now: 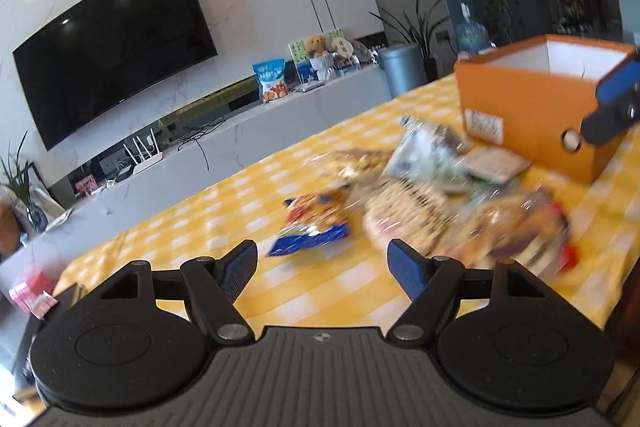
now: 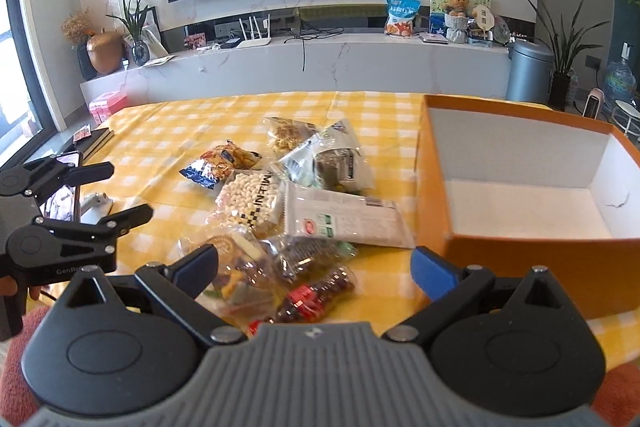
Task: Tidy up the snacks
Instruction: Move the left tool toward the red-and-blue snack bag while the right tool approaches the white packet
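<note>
Several snack packets (image 2: 288, 199) lie in a heap on the yellow checked tablecloth (image 2: 168, 123). They look blurred in the left wrist view (image 1: 432, 195). An open orange box (image 2: 520, 187) with an empty white inside stands right of the heap; it also shows in the left wrist view (image 1: 528, 107). My right gripper (image 2: 316, 267) is open and empty over the heap's near edge. My left gripper (image 1: 322, 263) is open and empty, just short of a blue and orange packet (image 1: 312, 227). The left gripper also shows at the left of the right wrist view (image 2: 132, 191).
A phone (image 2: 64, 187) on a stand sits at the table's left edge, beside a dark notebook (image 2: 92, 143). A white TV console (image 2: 300, 63) with a router, plants and toys runs behind the table. A grey bin (image 2: 528, 71) stands at the far right.
</note>
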Demonstrator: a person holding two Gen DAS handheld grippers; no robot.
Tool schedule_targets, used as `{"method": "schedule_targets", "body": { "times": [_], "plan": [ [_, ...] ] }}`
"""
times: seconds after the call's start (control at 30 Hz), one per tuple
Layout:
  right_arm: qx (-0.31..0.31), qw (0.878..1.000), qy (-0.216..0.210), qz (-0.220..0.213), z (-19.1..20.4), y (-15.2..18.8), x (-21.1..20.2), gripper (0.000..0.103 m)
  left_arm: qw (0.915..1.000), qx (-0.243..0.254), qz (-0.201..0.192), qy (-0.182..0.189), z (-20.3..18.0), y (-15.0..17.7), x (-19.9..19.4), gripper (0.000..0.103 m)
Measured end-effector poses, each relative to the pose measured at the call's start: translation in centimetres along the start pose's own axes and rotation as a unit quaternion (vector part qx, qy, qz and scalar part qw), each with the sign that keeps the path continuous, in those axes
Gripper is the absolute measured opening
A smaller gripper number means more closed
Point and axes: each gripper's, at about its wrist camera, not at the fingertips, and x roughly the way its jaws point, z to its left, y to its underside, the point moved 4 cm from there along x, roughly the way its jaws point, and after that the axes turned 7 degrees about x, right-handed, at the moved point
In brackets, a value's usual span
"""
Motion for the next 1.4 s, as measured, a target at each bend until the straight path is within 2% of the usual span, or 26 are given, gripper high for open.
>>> {"method": "schedule_targets", "body": {
  "times": [0.23, 0.3, 0.53, 0.67, 0.83, 1.13, 1.4],
  "plan": [
    [-0.017, 1.000, -0.001, 0.017, 2.5, -0.6, 2.7, 0.100, 0.9994, 0.029, 0.015, 0.011, 3.6, 2.5, 2.6, 0.089],
    [-0.021, 1.000, 0.000, 0.021, 3.1, -0.8, 3.5, 0.100, 0.9993, 0.034, 0.009, 0.017, 4.1, 3.0, 3.0, 0.089],
    [-0.034, 0.999, 0.009, 0.034, 4.1, -1.3, 5.8, 0.100, 0.9994, 0.029, -0.011, 0.014, 6.0, 3.0, 3.4, 0.090],
    [-0.039, 0.998, 0.015, 0.039, 4.2, -1.3, 6.8, 0.100, 0.9989, 0.035, -0.031, 0.003, 7.1, 1.5, 2.7, 0.092],
    [-0.040, 0.998, 0.025, 0.041, 4.1, -1.9, 7.8, 0.100, 0.9983, 0.038, -0.035, 0.026, 6.9, -0.3, 3.1, 0.095],
    [-0.025, 0.998, 0.036, 0.041, 3.5, -3.1, 9.2, 0.100, 0.9980, 0.046, -0.022, 0.037, 6.5, -0.1, 3.2, 0.095],
    [-0.022, 0.998, 0.025, 0.045, 3.7, -3.5, 10.6, 0.100, 0.9952, 0.077, -0.028, 0.054, 3.1, -0.5, 2.9, 0.096]
  ]
}}
